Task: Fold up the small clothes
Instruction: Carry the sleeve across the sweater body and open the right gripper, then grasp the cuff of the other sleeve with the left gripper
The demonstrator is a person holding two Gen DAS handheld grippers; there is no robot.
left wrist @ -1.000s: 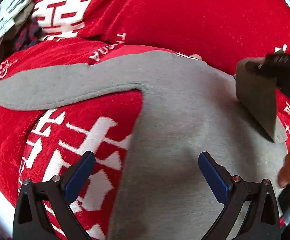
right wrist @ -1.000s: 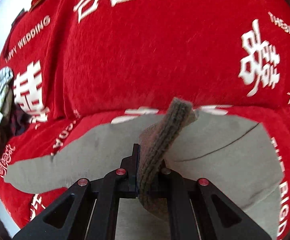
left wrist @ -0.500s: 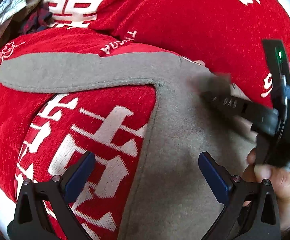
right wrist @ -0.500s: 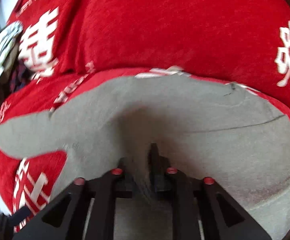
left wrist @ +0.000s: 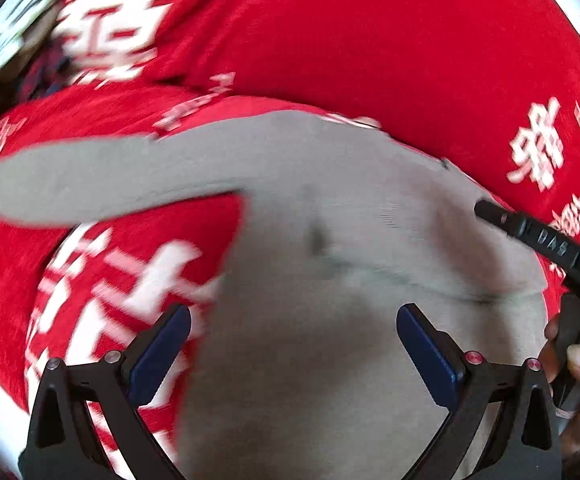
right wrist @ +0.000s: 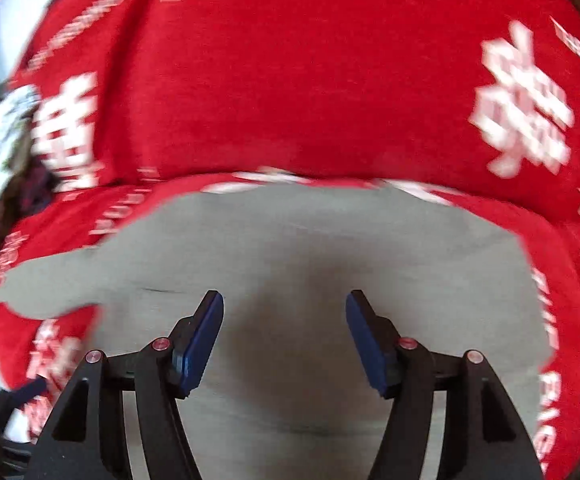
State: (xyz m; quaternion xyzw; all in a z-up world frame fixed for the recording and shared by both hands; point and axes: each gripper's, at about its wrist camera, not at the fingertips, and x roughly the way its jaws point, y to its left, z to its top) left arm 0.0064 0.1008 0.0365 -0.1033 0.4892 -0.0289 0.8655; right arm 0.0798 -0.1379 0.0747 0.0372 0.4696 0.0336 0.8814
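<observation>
Sleeve at nine o'clock on our grey top (left wrist: 330,280) lies unfolded, the other tucked over; left gripper (left wrist: 290,344) and right gripper (right wrist: 285,332) spread, empty.

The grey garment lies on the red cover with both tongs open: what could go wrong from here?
1. The grey garment is held by neither the left tongs nor the right tongs, so the part laid over may slip back.
2. Its long sleeve remains spread out to the side, unfolded.
3. The soft red cover may bunch if the tongs pinch too deep.
</observation>
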